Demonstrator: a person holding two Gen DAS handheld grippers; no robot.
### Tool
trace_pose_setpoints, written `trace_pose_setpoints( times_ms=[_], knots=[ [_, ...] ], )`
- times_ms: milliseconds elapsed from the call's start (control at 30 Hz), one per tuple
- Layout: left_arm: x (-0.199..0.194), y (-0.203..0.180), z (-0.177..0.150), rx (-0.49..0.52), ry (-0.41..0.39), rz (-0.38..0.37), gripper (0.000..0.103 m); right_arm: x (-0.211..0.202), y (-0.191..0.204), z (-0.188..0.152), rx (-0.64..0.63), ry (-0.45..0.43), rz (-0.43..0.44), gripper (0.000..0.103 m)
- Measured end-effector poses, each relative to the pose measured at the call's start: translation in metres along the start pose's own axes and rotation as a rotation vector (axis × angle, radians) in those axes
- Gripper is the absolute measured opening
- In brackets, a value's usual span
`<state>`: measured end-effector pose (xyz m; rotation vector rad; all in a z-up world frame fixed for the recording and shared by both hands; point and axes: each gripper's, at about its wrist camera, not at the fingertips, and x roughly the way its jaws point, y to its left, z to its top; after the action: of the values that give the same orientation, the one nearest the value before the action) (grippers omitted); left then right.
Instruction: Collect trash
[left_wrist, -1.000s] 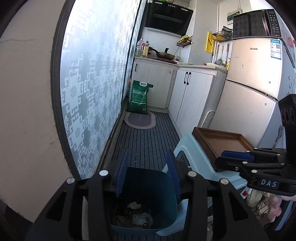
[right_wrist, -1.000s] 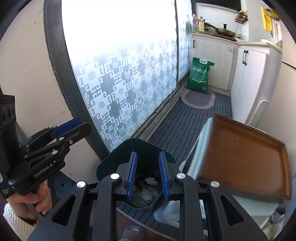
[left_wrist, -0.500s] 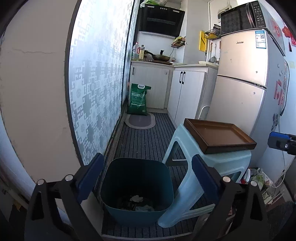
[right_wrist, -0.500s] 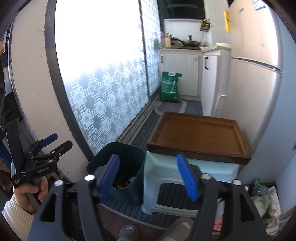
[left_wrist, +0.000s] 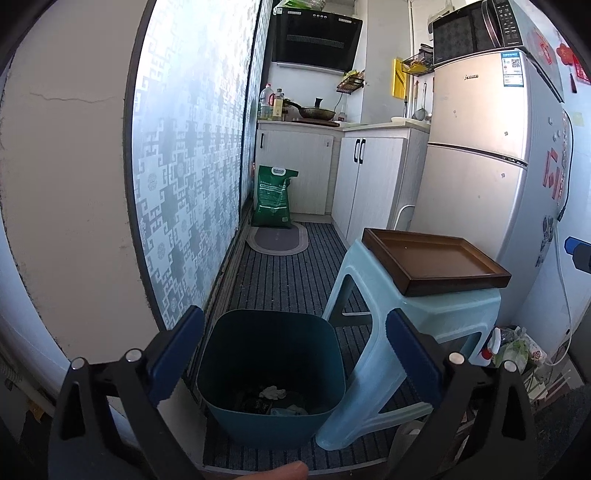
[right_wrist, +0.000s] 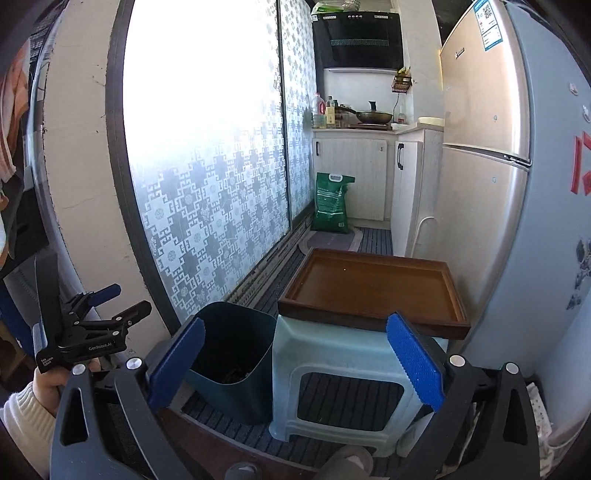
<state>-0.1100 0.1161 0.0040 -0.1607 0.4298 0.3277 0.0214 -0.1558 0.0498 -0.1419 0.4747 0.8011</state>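
Note:
A dark teal trash bin stands on the striped floor mat with crumpled paper and wrappers at its bottom. My left gripper hovers in front of and above the bin, open wide, with nothing between its pads. My right gripper faces the pale blue stool beside the bin; its jaws are opening and nothing is between them. A brown wooden tray lies bare on the stool. In the right wrist view a hand in a white sleeve holds the left gripper at the far left.
A frosted patterned sliding door runs along the left. A fridge stands right of the stool, with plastic bags on the floor at its foot. A green sack, an oval mat and white cabinets lie further back.
Both grippers have pulled back from over the bin and gone from nearly shut to wide open. The right one has swung rightwards to face the stool and tray.

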Motion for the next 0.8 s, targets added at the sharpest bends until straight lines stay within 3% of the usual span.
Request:
trace_pose_setpoints(
  times_ms=[167,467,800],
  knots=[
    [0.001,-0.002,0.0,0.005,0.003,0.027,0.1,-0.007,-0.005,-0.001,0.025,-0.028,0.008,0.1],
    [0.011,0.0,-0.001,-0.015,0.066,0.1,0.1,-0.004,-0.008,-0.001,0.056,-0.005,0.01,0.1],
    [0.011,-0.003,-0.001,-0.009,0.071,0.074,0.1,-0.003,-0.006,0.0,0.062,0.0,0.015,0.1]
  ],
)
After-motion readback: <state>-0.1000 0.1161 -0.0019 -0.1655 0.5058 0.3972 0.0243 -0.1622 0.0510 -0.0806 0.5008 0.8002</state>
